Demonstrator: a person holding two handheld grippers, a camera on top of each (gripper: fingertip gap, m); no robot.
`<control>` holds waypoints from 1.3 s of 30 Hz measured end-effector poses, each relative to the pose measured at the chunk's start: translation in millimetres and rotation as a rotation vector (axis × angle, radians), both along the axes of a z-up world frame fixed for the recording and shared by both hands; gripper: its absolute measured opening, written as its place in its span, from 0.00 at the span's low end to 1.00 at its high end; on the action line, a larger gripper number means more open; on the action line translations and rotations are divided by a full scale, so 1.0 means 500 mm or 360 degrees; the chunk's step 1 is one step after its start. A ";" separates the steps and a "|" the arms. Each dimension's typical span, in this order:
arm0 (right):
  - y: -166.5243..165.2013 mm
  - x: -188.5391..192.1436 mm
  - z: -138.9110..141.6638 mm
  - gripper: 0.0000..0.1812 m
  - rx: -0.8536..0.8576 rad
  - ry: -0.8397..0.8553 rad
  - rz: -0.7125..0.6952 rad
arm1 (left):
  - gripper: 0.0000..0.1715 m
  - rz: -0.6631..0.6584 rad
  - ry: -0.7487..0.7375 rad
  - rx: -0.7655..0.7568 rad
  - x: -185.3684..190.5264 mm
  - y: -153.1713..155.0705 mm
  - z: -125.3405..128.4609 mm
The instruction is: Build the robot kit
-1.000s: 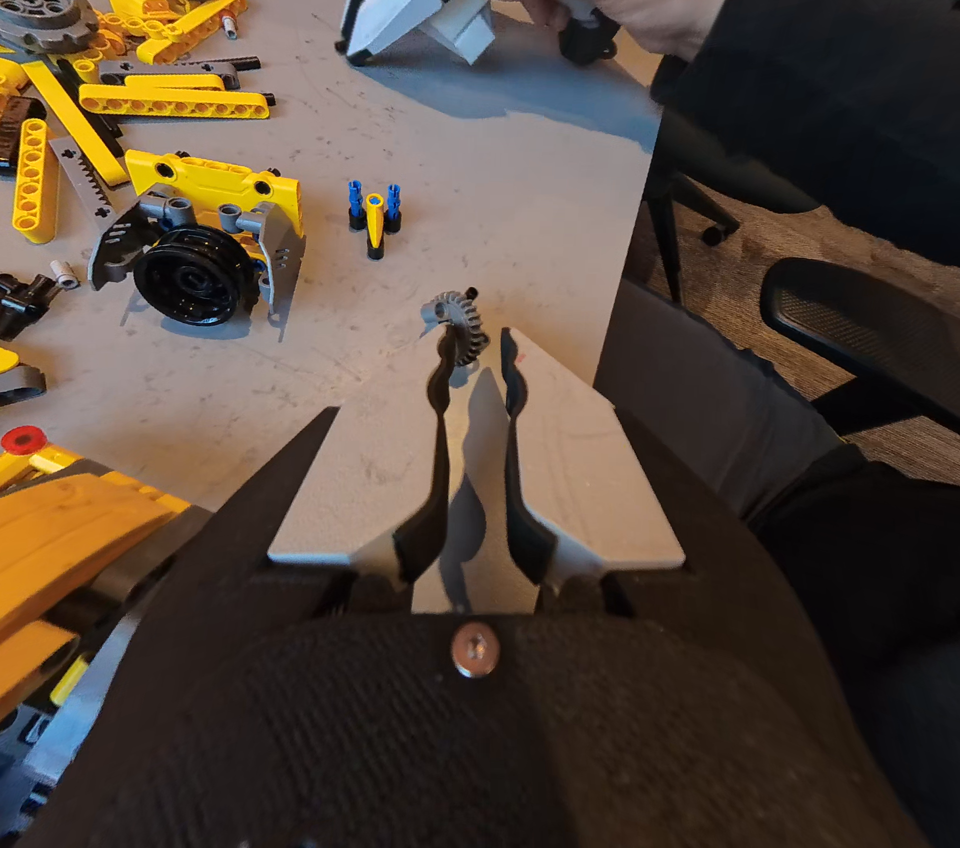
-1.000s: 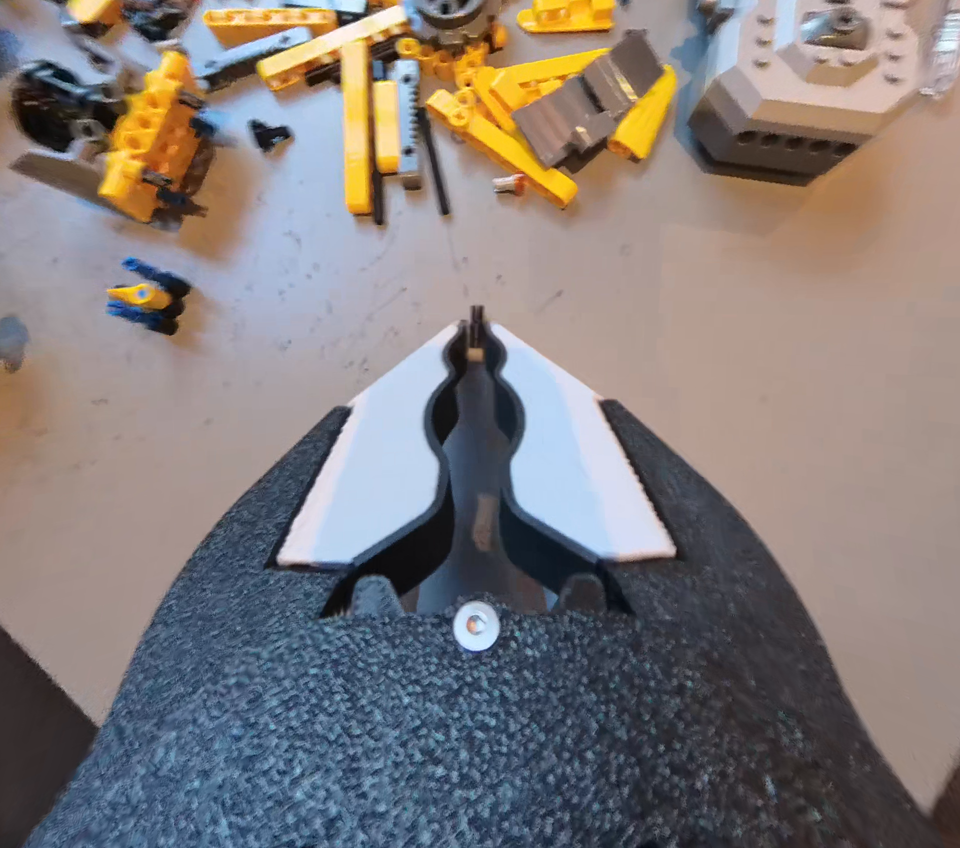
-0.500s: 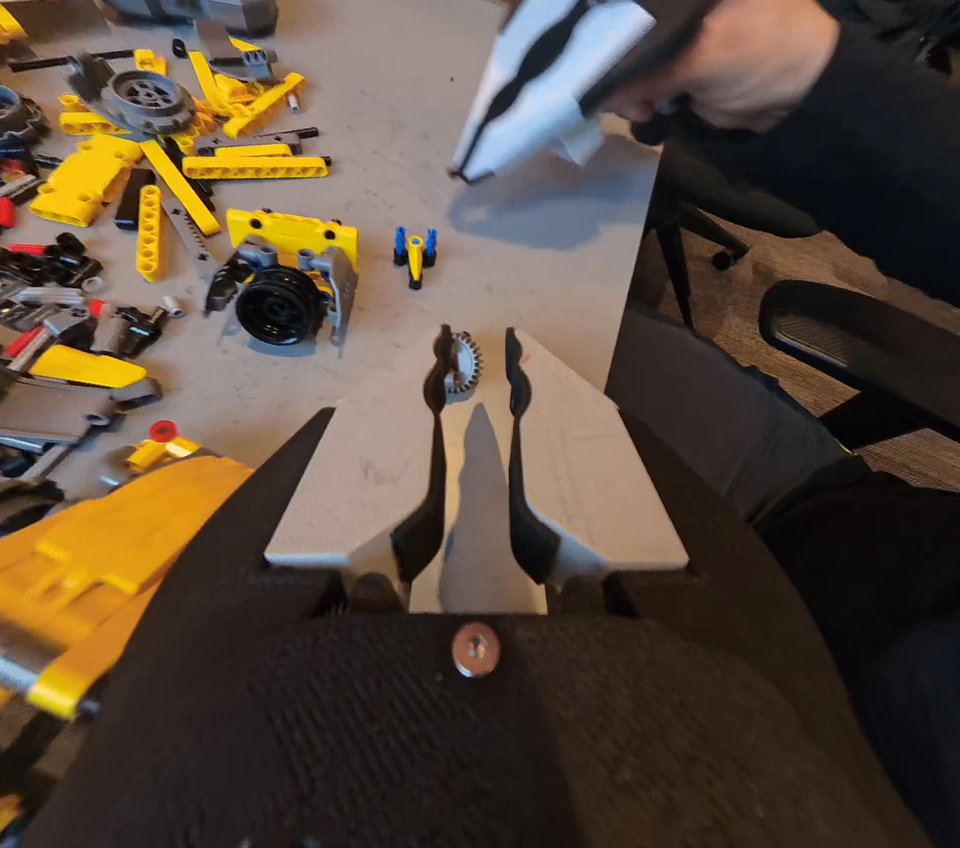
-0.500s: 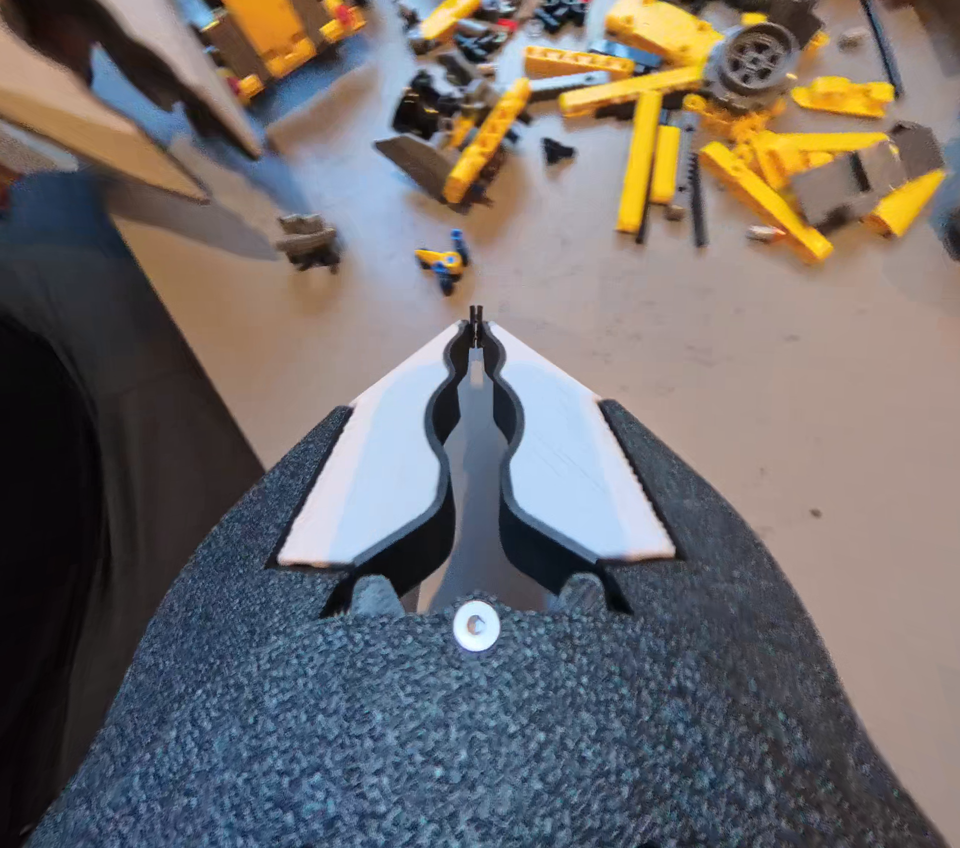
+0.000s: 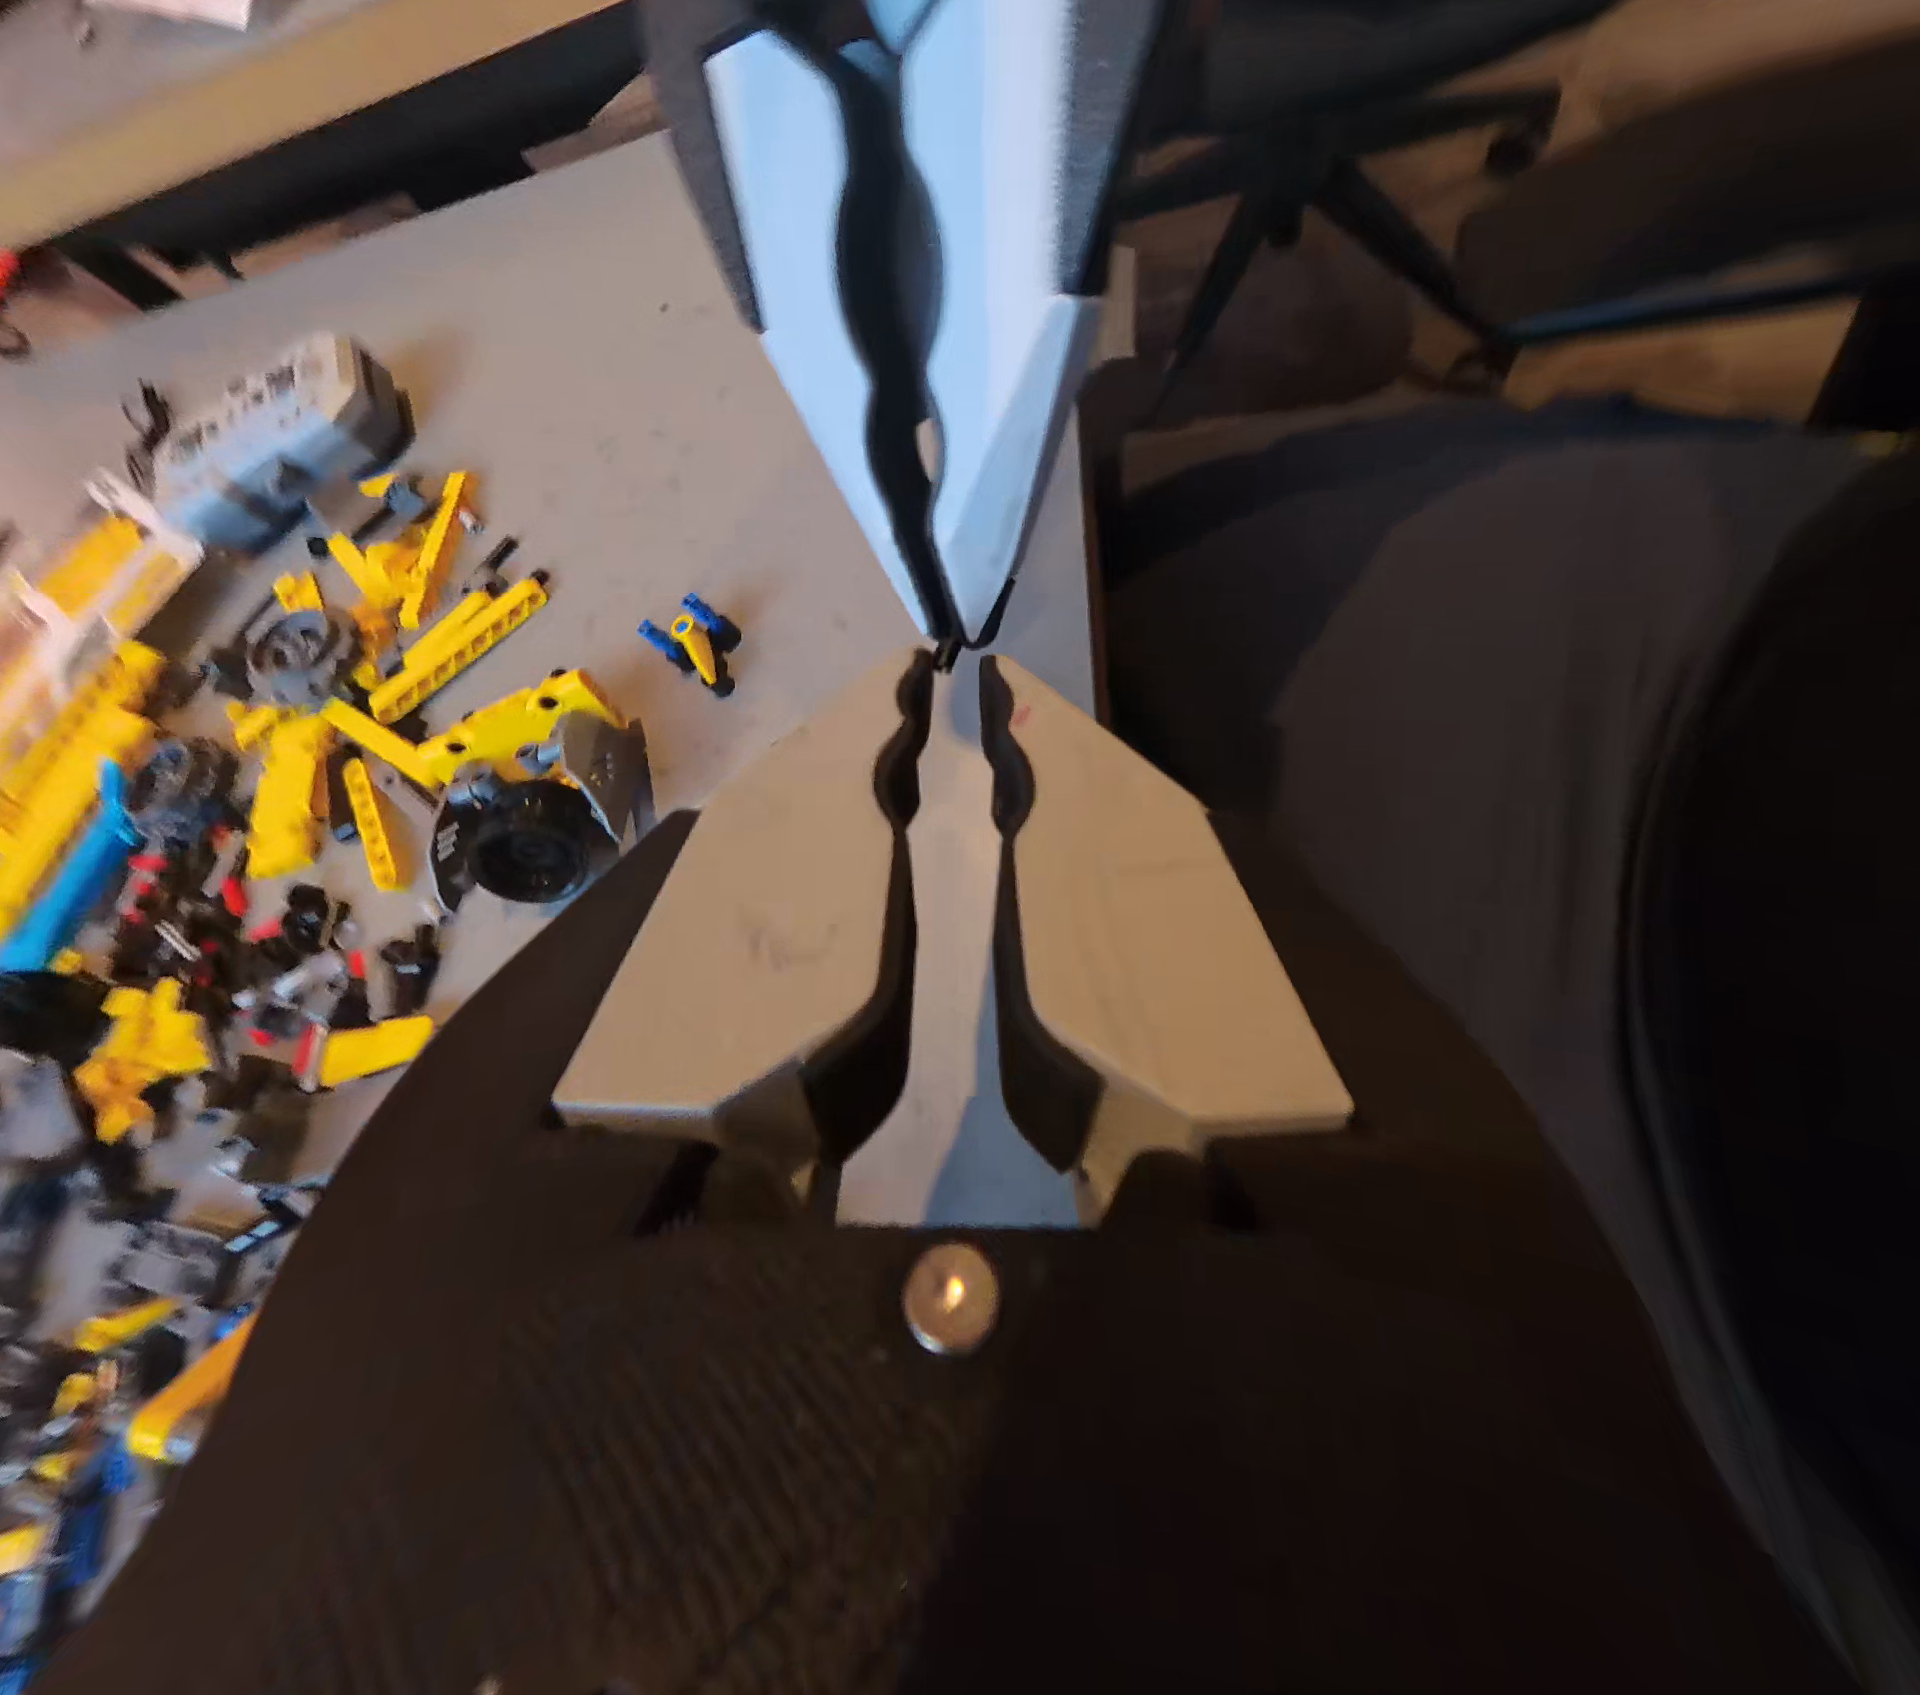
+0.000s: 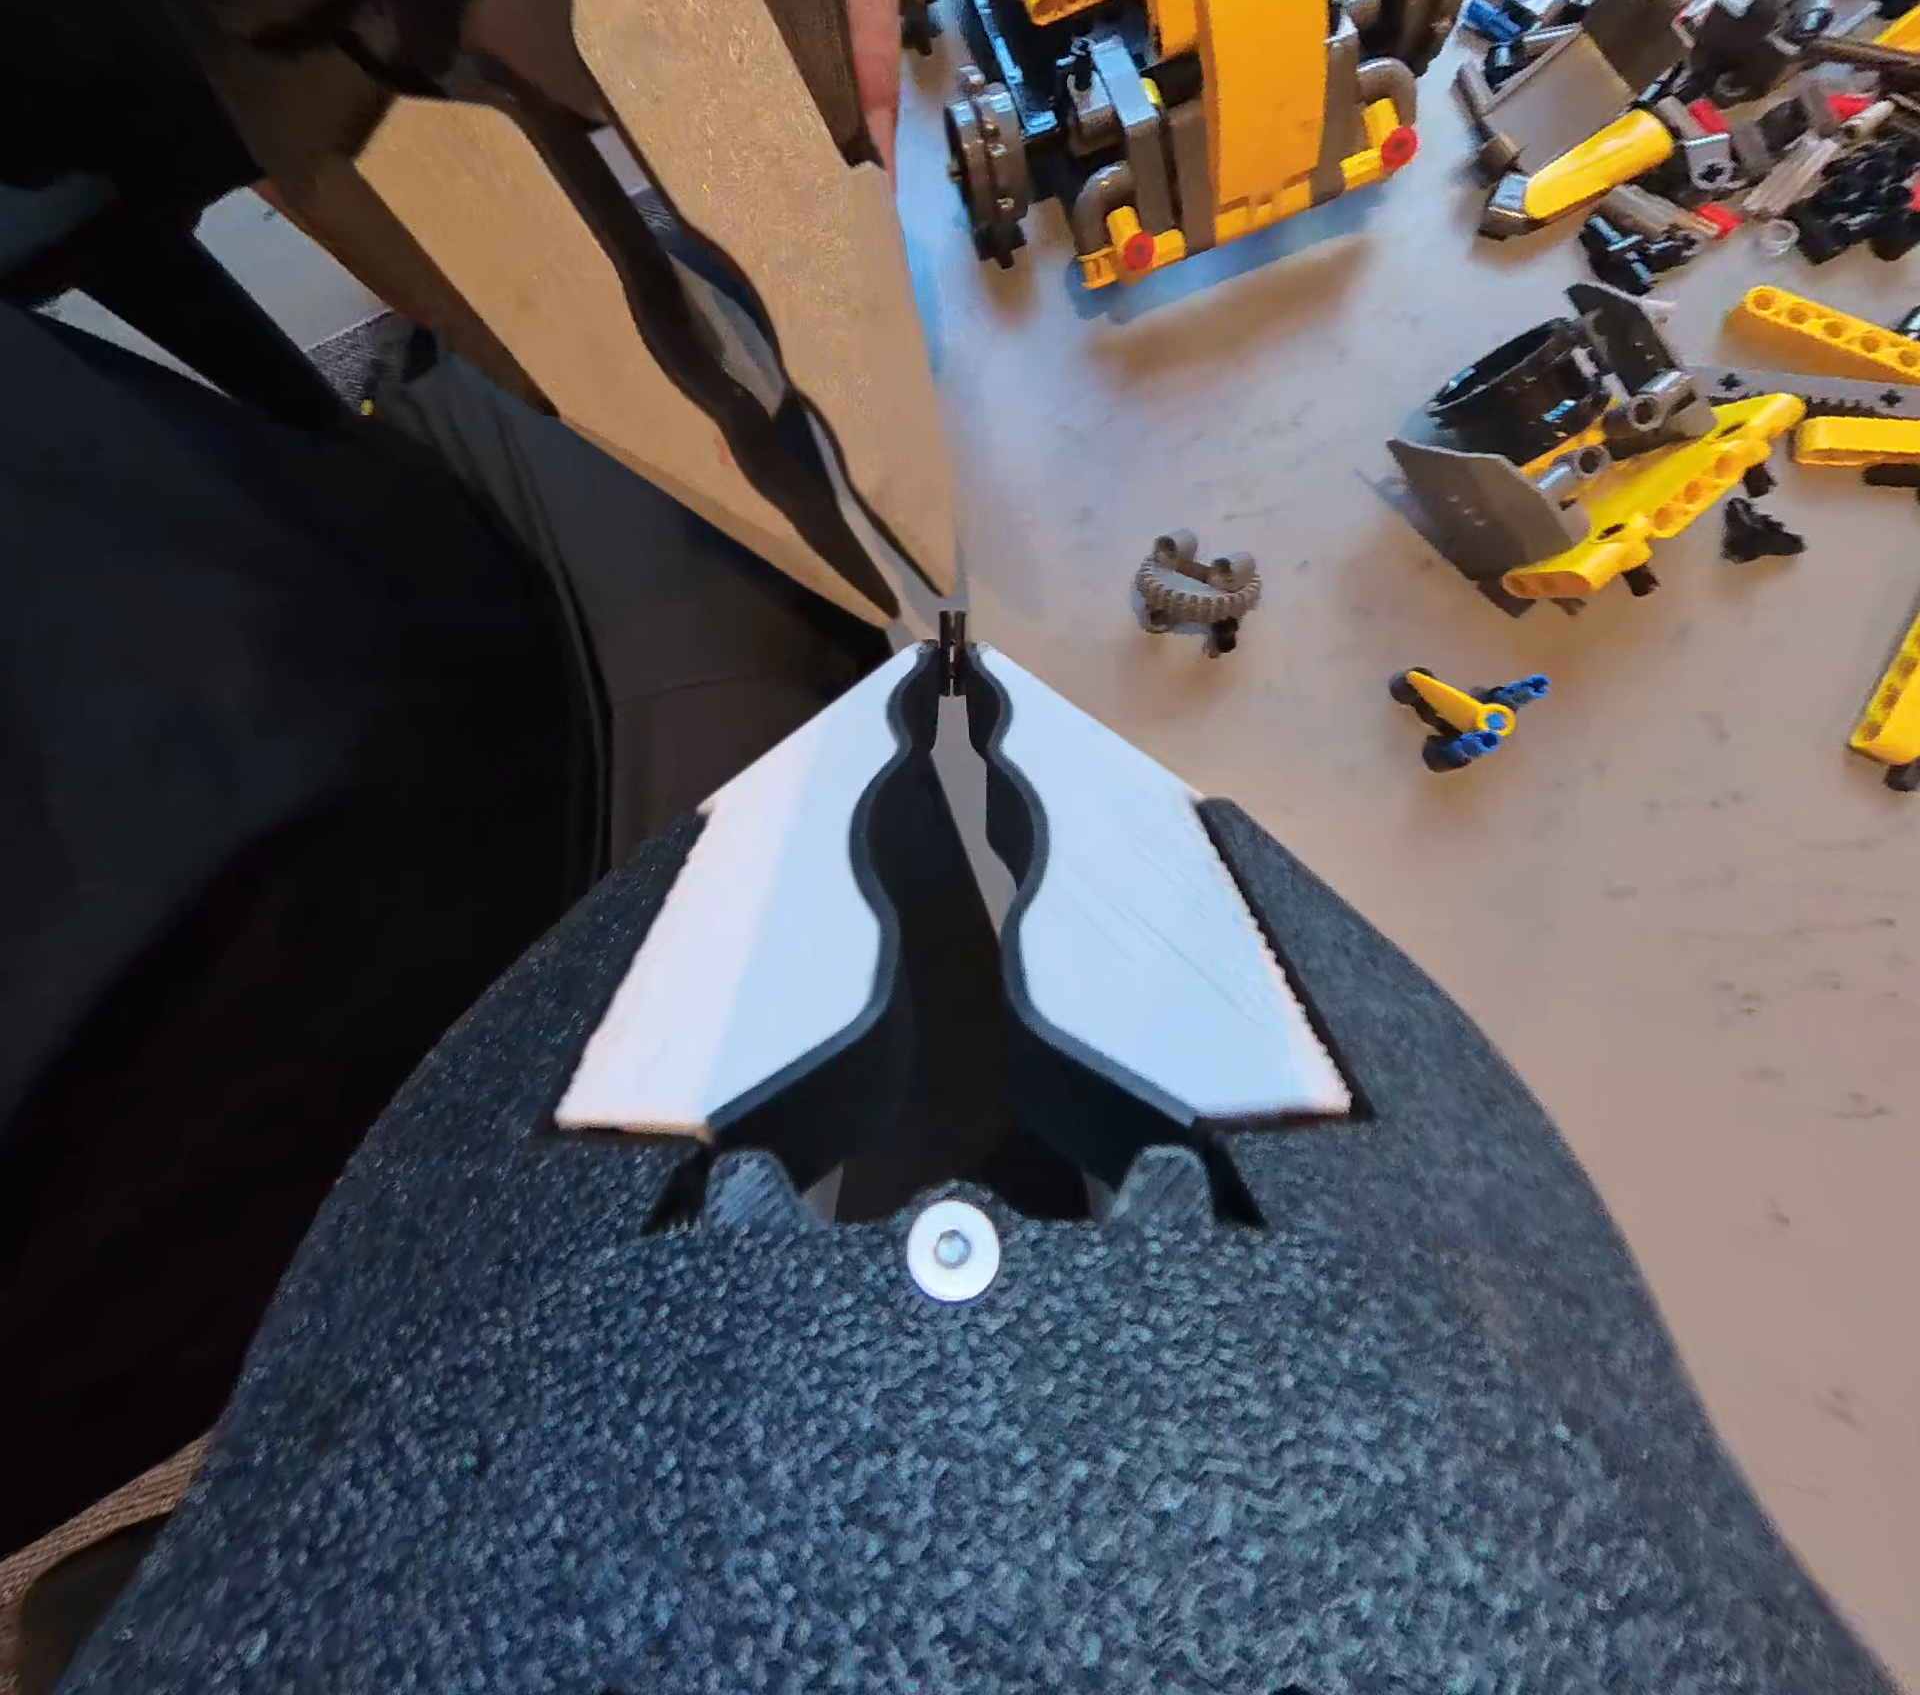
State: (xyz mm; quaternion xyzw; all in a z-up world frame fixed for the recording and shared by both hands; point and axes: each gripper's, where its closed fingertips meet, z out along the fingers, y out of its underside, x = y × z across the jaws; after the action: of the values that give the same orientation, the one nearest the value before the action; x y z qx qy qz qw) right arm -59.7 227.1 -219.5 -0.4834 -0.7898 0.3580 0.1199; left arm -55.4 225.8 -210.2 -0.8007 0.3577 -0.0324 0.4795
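- Right tongs [image 6: 951, 658]: housing rough, speckled matt black; finger faces smooth matt white plastic with fine ridge lines; round screw head [image 6: 952, 1250] bright metal.
- Left tongs [image 5: 948, 679]: housing matt black, finely ribbed; finger faces matt pale grey, lightly scuffed.
- Surface [image 6: 1558, 970]: matt grey-beige, smooth, with dark scuff marks.
- Yellow beams [image 5: 457, 637]: glossy hard plastic.
- Grey gear piece [image 6: 1195, 591]: dull plastic, toothed.
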 end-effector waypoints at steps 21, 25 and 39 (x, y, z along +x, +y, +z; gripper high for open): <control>-0.051 0.019 -0.032 0.02 -0.0431 0.0022 -0.0019 | 0.02 0.0028 -0.0024 0.0079 0.021 -0.033 -0.054; -0.053 0.022 -0.037 0.02 -0.0434 0.0003 -0.0010 | 0.02 0.0012 0.0017 0.0080 0.022 -0.034 -0.062; -0.046 0.004 -0.041 0.02 -0.0324 0.0132 -0.0109 | 0.01 0.0137 0.0247 0.0117 0.000 -0.027 -0.072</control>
State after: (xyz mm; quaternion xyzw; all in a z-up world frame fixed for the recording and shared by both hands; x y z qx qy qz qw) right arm -57.9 204.2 -240.0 -0.5045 -0.7267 0.4518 0.1149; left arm -55.2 212.2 -246.3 -0.7973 0.3600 0.0637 0.4803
